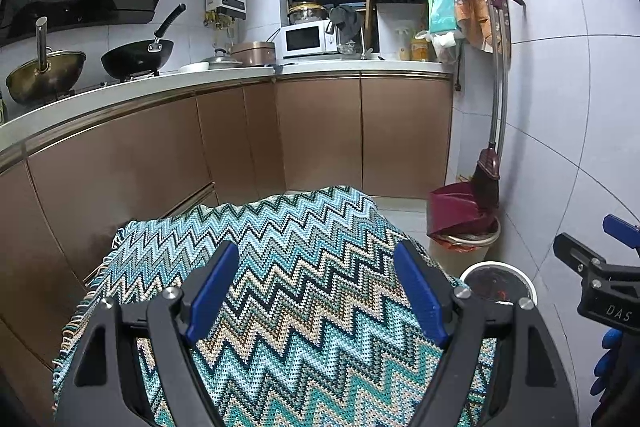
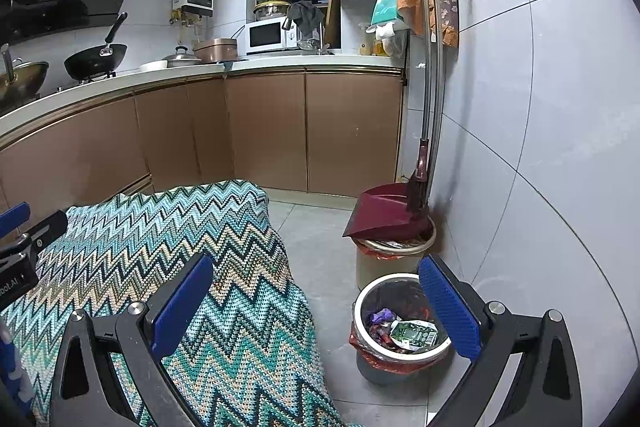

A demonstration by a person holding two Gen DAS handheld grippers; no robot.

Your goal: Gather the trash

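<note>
My left gripper hangs open over a table draped in a teal zigzag cloth, with nothing between its blue pads. My right gripper is open as well and holds nothing; it hovers over the cloth's right edge and the floor. A small white-rimmed trash bin with a red liner stands on the floor under the right finger. Inside it lie a green packet and a purple wrapper. The cloth shows no loose trash. Each gripper shows at the edge of the other's view: right gripper, left gripper.
A larger beige bin carries a maroon dustpan and broom against the tiled wall on the right. Brown cabinets and a white counter with woks, a microwave and a rice cooker run along the back and left. Grey floor lies between table and bins.
</note>
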